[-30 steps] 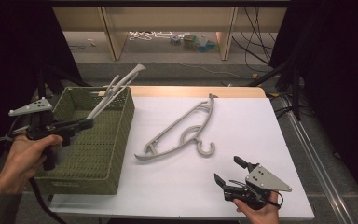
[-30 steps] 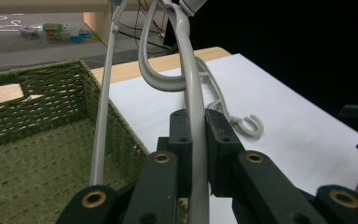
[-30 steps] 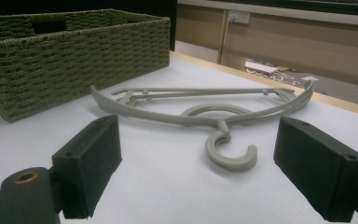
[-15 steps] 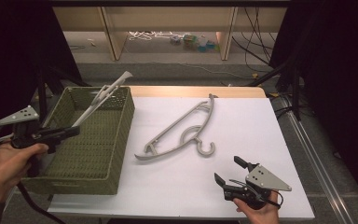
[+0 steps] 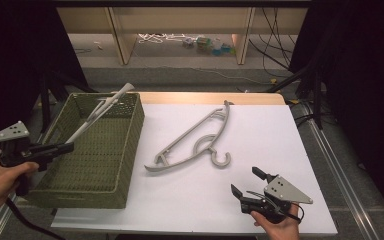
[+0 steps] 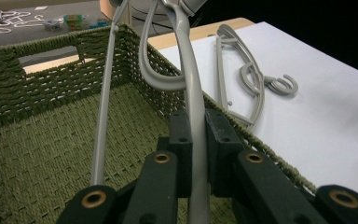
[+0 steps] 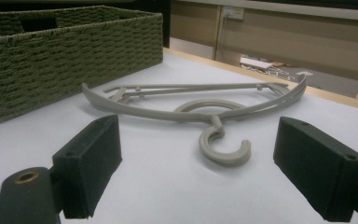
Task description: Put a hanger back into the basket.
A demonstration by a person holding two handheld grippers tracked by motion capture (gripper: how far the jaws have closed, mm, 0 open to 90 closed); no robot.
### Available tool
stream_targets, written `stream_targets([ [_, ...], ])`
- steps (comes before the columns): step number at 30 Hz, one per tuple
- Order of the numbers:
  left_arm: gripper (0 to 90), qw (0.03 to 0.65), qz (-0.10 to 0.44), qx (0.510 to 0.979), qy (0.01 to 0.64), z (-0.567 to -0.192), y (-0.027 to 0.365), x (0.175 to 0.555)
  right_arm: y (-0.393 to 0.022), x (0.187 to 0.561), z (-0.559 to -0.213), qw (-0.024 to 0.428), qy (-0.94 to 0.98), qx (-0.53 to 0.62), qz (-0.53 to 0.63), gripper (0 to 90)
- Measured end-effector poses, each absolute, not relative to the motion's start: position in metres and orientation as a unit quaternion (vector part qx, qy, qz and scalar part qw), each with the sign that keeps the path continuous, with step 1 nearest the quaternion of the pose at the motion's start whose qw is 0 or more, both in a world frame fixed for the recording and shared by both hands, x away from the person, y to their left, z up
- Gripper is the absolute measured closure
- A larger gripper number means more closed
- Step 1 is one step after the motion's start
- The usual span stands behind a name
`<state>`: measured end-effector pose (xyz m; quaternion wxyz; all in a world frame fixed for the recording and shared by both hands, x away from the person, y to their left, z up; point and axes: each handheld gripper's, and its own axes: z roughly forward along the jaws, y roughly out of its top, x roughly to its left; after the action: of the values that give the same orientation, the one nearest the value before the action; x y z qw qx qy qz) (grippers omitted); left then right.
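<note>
Your left tool [image 5: 62, 147] is clamping a smooth grey plastic hanger [image 5: 97, 111], holding it slanted over the green woven rectangular basket [image 5: 130, 145] just ahead, not yet laid inside. Your right tool [image 5: 244, 181] is resting with jaws apart on the white desk [image 5: 280, 135]; beyond it, a second curved grey hanger [image 5: 192, 145] is waiting.

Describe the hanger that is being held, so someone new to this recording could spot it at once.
Start at the green woven basket on the table's left side. Slanting up over it is a grey plastic hanger, clamped at its lower end by the left hand-held gripper. Unlike the matching hanger on the white sheet, which lies flat and untouched, this one is lifted.
</note>
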<state>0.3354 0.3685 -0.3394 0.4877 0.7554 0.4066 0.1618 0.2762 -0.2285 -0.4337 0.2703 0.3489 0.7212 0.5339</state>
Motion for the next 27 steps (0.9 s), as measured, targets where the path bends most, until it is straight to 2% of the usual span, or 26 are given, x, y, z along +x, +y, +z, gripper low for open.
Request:
stream_targets([
  [16, 82.1, 0.455, 0.151, 0.781, 0.399, -0.352, 0.376, 0.339, -0.229, 0.276, -0.434, 0.271, 0.721, 0.349, 0.534, 16.0],
  [19, 82.1, 0.467, 0.155, 0.772, 0.403, -0.357, 0.375, 0.342, -0.229, 0.276, -0.434, 0.269, 0.723, 0.349, 0.533, 16.1],
  [27, 82.1, 0.432, 0.144, 0.793, 0.405, -0.361, 0.376, 0.357, -0.228, 0.277, -0.434, 0.269, 0.723, 0.348, 0.533, 16.1],
])
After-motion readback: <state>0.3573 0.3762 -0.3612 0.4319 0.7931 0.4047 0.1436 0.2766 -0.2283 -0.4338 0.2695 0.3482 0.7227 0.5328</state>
